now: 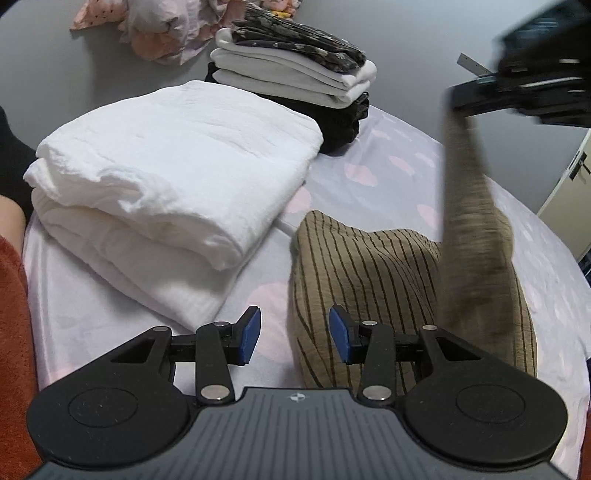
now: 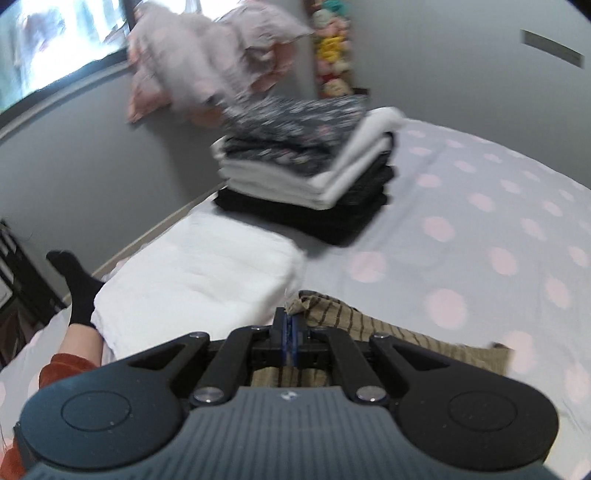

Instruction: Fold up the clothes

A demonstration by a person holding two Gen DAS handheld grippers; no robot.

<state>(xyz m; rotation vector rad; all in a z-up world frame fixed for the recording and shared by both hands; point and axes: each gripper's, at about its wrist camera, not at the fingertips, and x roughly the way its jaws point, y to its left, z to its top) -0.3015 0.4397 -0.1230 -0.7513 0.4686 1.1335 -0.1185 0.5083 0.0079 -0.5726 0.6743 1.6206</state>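
Observation:
A tan garment with dark stripes (image 1: 369, 273) lies on the bed in front of my left gripper (image 1: 293, 332), which is open and empty just above its near left edge. My right gripper (image 2: 289, 326) is shut on a corner of the striped garment (image 2: 388, 325) and holds it up. In the left wrist view the right gripper (image 1: 517, 88) is high at the upper right, with a blurred strip of the garment hanging from it.
A folded white cloth (image 1: 166, 177) lies left of the garment. Behind it stands a stack of folded clothes (image 1: 295, 77), black, white and patterned. Unfolded pink clothes (image 1: 159, 29) lie further back. The bedsheet (image 1: 388, 166) has pink dots. A person's leg in a black sock (image 2: 77, 288) is at left.

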